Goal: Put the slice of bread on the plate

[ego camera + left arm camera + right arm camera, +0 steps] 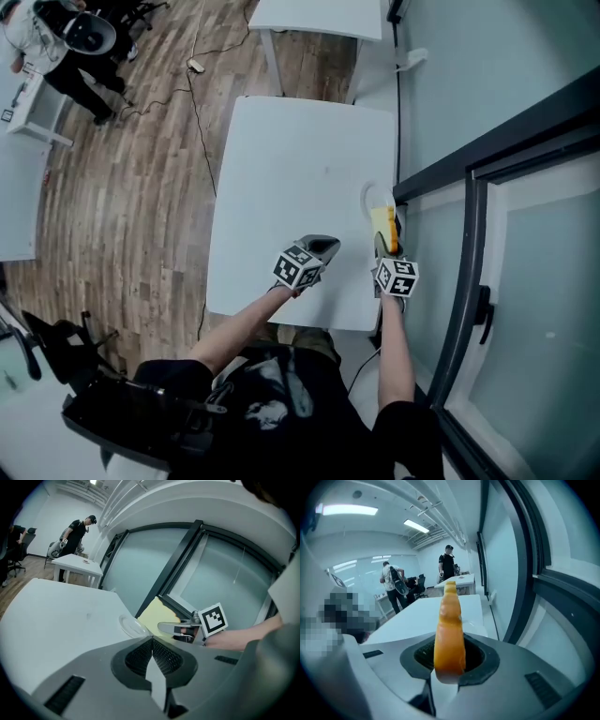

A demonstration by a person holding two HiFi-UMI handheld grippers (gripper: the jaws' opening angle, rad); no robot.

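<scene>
The right gripper (449, 656) pinches a pale yellow slice of bread with an orange-brown crust (449, 620). The slice stands on edge between the two grey jaws and sticks out ahead of them. Just beyond its far end, at the right edge of the white rectangular table (281, 178), lies a small round white plate (366, 196). I cannot tell whether bread and plate touch.

The left gripper (151, 648) sits beside the right one, on its left, with its ribbed jaws pressed together on nothing. From its side the plate (130, 625) lies ahead, and the bread (157, 616) shows broadside just right of it.

Each gripper carries a white cube with black square markers (298, 267); the patterns are codes, not letters. Far ahead of the left gripper, a person in dark clothes (76, 529) stands by another white table (77, 566).
</scene>
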